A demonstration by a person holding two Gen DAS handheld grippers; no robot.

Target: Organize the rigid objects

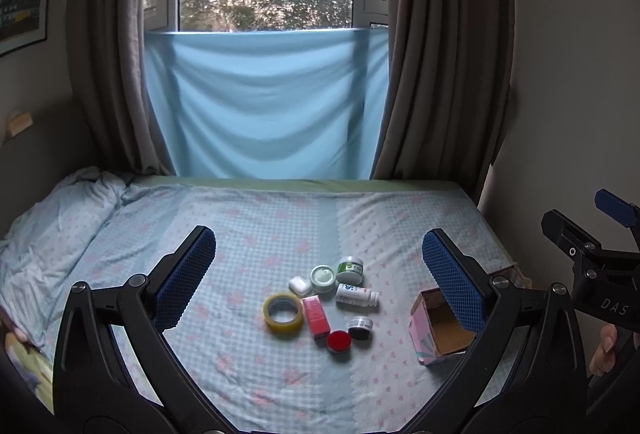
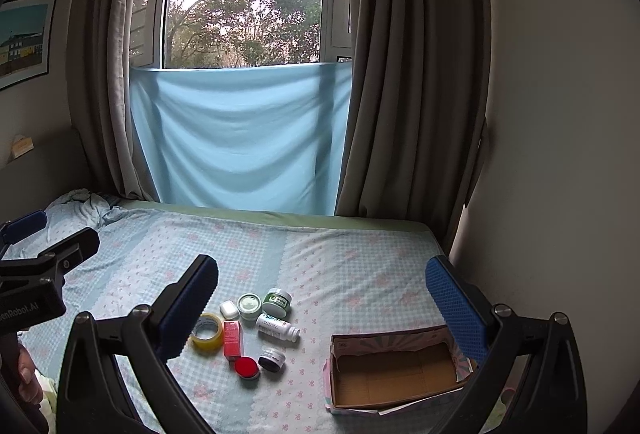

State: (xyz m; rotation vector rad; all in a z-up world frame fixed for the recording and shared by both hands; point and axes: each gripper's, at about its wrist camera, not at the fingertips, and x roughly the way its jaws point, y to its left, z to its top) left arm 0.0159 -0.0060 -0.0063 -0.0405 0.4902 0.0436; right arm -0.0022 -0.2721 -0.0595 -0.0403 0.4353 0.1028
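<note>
Small items lie clustered on the bed: a yellow tape roll point(image 1: 283, 312) point(image 2: 207, 331), a red box point(image 1: 315, 316) point(image 2: 233, 339), a red round lid point(image 1: 339, 341) point(image 2: 247, 367), a dark jar point(image 1: 360, 327) point(image 2: 272, 359), a white bottle on its side point(image 1: 356, 295) point(image 2: 277, 327), a pale green jar point(image 1: 323, 278) point(image 2: 249, 306), a green-labelled jar point(image 1: 349, 270) point(image 2: 276, 302) and a white earbud case point(image 1: 299, 285) point(image 2: 229, 309). An open cardboard box point(image 1: 440, 330) point(image 2: 394, 370) sits to their right. My left gripper point(image 1: 320, 266) and right gripper point(image 2: 322, 294) hover open and empty above the bed.
The bed point(image 1: 260, 218) carries a blue checked sheet, with a crumpled blanket point(image 1: 60, 218) at the far left. Curtains point(image 1: 440, 74) and a blue cloth point(image 1: 260, 106) hang behind. A wall point(image 2: 560, 154) stands close on the right. A hand point(image 1: 604, 350) grips the right tool.
</note>
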